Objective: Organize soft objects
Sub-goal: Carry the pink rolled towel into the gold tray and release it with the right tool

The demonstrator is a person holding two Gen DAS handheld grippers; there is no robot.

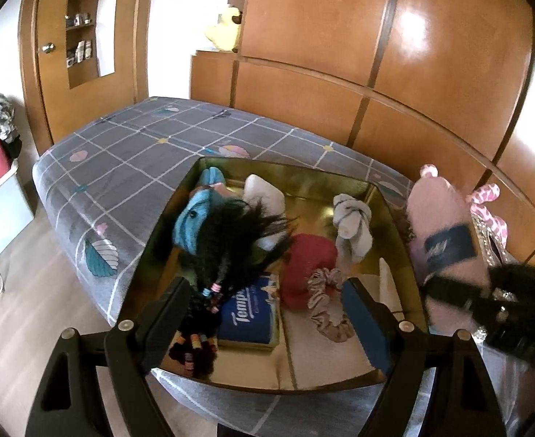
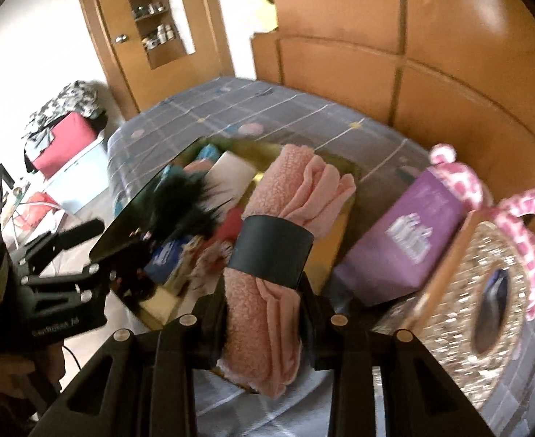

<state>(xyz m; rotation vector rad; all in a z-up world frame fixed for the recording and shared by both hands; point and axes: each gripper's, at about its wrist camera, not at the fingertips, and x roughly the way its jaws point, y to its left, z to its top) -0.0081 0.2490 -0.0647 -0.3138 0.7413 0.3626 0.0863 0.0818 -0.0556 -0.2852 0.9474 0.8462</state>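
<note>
Pink and fluffy, the rolled blanket [image 2: 267, 273] with a black band around it is squeezed tight between the fingers of the right gripper [image 2: 264, 302]. It hangs over the near right corner of the gold tray [image 1: 395, 215]. The left gripper [image 1: 267, 309] has its fingers spread wide over the tray and holds nothing. Just under it lie a blue tissue pack [image 1: 249, 317], a pink hair scrunchie [image 1: 325, 302] and a bunch of black hair ties [image 1: 194, 346]. A little farther in the tray sit a red cloth [image 1: 307, 258], a knotted grey sock [image 1: 351, 225], a black feathery thing [image 1: 238, 233] and a blue soft toy [image 1: 191, 218]. The tray rests on the grey checked bed [image 1: 129, 153]. Beside the tray, to the right, stand a purple box [image 2: 405, 240] and a sparkly round thing [image 2: 486, 309]. Behind the bed is the brown wooden wall [image 1: 340, 36].
</note>
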